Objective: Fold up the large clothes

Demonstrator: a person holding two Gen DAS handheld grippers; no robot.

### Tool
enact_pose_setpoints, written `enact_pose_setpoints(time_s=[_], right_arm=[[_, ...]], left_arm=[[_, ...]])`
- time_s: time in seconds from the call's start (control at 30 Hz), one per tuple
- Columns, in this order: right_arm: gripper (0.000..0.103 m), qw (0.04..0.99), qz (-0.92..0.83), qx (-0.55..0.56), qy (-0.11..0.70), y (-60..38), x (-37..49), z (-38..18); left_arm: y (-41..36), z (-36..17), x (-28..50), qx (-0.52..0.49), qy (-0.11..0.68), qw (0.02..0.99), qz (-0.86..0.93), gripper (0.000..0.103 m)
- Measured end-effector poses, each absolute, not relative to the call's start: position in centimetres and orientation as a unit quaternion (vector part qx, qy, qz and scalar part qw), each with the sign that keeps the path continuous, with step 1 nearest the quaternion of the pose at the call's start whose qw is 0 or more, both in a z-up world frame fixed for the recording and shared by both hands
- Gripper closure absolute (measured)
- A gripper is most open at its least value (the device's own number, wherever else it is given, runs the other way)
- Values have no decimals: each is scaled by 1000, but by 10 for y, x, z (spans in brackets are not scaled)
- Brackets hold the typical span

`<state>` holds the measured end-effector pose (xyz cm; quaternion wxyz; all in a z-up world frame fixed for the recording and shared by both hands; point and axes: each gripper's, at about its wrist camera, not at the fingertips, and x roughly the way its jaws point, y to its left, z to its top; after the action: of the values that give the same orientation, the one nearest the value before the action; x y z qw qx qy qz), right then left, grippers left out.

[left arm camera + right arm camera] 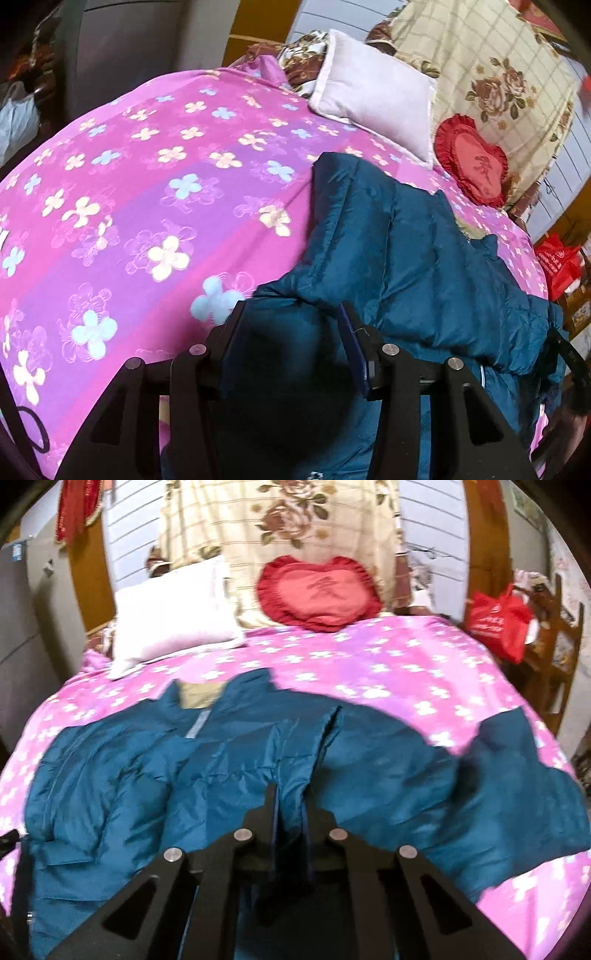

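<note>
bare pink floral bedspread (147, 184) left of left gripper (291, 325) | teal quilted padded jacket (129, 775) rumpled | left gripper clamps a thick fold | right gripper (291, 805) pinches a ridge

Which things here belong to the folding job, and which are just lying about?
Belong to the job:
blue jacket
left gripper, gripping a jacket fold
right gripper, shut on a jacket fold

Just lying about:
white pillow
heart cushion
red bag
pink bedspread
</note>
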<state>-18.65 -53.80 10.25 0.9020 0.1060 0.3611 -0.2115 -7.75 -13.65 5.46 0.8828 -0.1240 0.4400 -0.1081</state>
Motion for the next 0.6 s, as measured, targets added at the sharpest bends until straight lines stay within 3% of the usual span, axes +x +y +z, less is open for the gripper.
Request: enact_pose_setpoints(time_s=[0.23,0.3,0.37,0.47,0.6], right_arm=[[93,887,-236,138,371,-581,-190,78],[71,877,-240,152,387,-591,-192,69],[65,874,-251,164,383,-598,-201,73],[43,885,-265,156,349,-601,-226,97],[42,898,-228,157,343,-592,-231,112]], left_arm=[[-159,57,-80,-96,424,891,-132,79],[-164,60,-83,-77,421,894,-135,79],[-169,65,-86,-64,411,898,-141,79],[-176,72,-85,-51,410,899,-143,79],[-194,72,-74,-33,417,896,-149,79]])
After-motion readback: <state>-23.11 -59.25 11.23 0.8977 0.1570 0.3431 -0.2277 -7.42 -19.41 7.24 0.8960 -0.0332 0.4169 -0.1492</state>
